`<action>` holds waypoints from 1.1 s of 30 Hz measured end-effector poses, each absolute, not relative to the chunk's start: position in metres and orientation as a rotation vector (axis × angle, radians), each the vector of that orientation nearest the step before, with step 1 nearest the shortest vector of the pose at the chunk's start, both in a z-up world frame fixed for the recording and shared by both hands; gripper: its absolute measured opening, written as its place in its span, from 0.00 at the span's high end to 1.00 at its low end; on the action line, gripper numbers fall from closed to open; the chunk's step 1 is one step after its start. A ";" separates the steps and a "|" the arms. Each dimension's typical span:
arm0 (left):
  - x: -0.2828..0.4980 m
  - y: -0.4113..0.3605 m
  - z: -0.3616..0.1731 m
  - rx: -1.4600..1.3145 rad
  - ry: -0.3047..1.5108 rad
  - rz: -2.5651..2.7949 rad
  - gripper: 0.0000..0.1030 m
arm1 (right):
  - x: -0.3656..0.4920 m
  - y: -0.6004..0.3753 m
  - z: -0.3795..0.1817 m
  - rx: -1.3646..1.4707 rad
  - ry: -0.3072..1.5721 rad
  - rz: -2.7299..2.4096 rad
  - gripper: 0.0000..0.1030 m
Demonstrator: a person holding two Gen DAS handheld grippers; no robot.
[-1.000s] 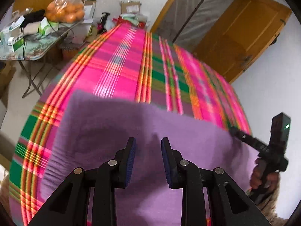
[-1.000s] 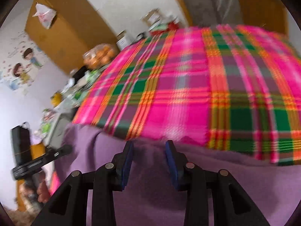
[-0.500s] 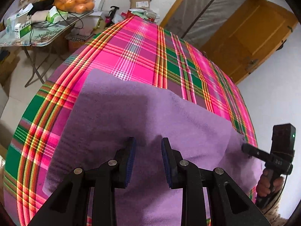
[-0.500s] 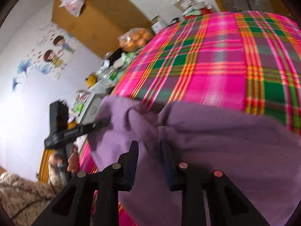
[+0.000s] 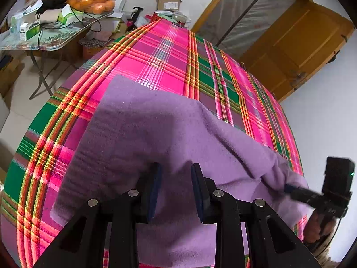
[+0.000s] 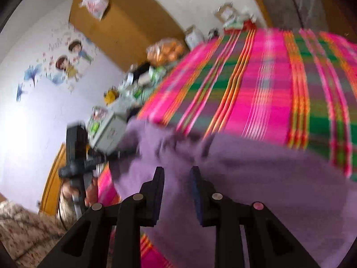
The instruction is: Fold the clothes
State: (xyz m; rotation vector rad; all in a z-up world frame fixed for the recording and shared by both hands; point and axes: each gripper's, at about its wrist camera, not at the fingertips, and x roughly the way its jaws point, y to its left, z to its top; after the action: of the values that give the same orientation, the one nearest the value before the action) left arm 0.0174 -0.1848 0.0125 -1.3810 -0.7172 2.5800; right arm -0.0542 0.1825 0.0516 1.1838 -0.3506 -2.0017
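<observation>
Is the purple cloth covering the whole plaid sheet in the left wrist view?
No. The purple cloth lies only on the near part, and the plaid sheet shows bare beyond its far edge.

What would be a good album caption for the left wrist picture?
Two handheld grippers, the left gripper and the right gripper, gather a purple cloth on a bright plaid bedcover.

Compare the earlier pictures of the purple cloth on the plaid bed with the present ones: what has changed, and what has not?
The right tongs have just been closing and now pinch the purple cloth at its right edge, drawing it up into ridges where it lay flat. The left tongs keep the same gap, cloth between them. The plaid bedcover and the cluttered folding table stayed as they were.
</observation>
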 end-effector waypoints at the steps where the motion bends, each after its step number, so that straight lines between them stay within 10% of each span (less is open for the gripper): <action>1: 0.017 -0.185 0.012 -1.380 -0.716 2.580 0.72 | -0.061 0.186 0.052 1.184 -0.367 -2.030 0.75; 28: 0.015 -0.168 0.025 -1.279 -0.627 2.561 0.72 | -0.089 0.138 0.004 1.325 -0.174 -1.830 0.74; 33: 0.007 -0.171 0.016 -1.322 -0.661 2.545 0.72 | -0.087 0.144 0.016 1.264 -0.176 -1.887 0.94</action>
State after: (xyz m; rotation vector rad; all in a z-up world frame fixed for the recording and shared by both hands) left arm 0.0073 -0.1707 0.0156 -1.3220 -0.6608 2.5446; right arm -0.0869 0.1440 0.0160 1.2640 -0.1762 -1.8875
